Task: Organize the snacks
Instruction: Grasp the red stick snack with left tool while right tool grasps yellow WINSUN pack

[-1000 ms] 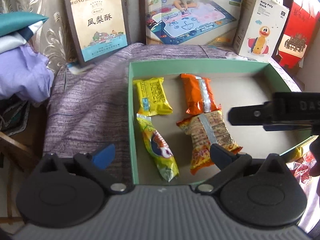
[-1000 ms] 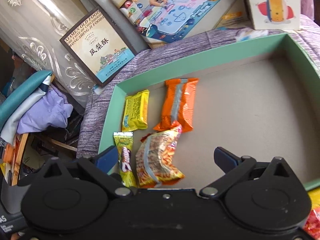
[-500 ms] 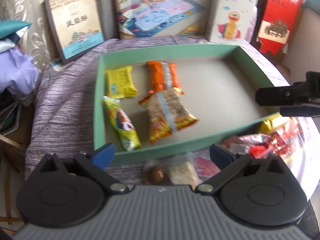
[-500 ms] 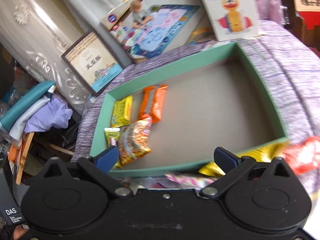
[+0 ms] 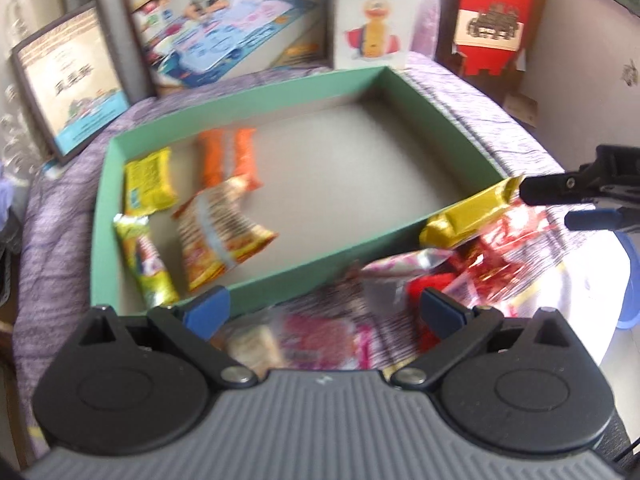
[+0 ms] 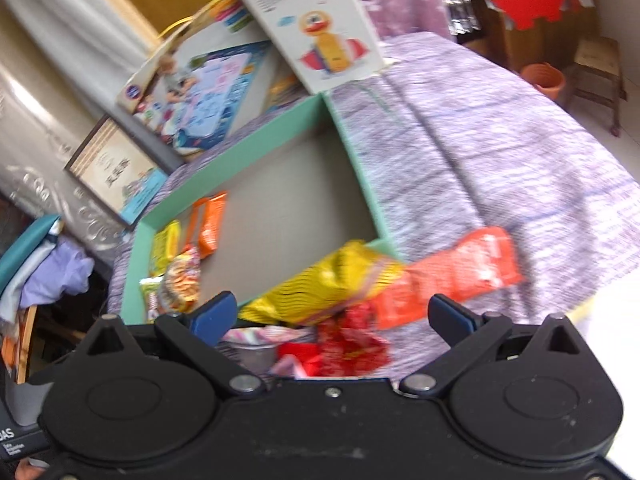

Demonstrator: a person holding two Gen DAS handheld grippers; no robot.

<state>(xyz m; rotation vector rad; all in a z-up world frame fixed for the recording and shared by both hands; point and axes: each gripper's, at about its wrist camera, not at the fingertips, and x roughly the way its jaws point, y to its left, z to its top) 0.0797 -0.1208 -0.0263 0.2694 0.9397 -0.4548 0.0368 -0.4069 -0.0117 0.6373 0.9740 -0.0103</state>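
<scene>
Between picks: my left claw [image 5: 322,306] and right claw [image 6: 334,314] both gape, holding nothing. Loose snacks [image 6: 352,344] lie right under them; the tray [image 5: 280,280] just beyond. Next — I'd drop onto the yellow pack [image 6: 320,288].

A tray [image 5: 224,122] sits mid-frame on a cloth [image 5: 60,216]. Four packets [image 5: 224,236] lie in its left part. More packets [image 5: 460,216] are piled on the cloth at the tray's lower right corner, one leaning on its rim. Boxes [image 5: 224,40] stand behind the tray, along the top of the frame.
</scene>
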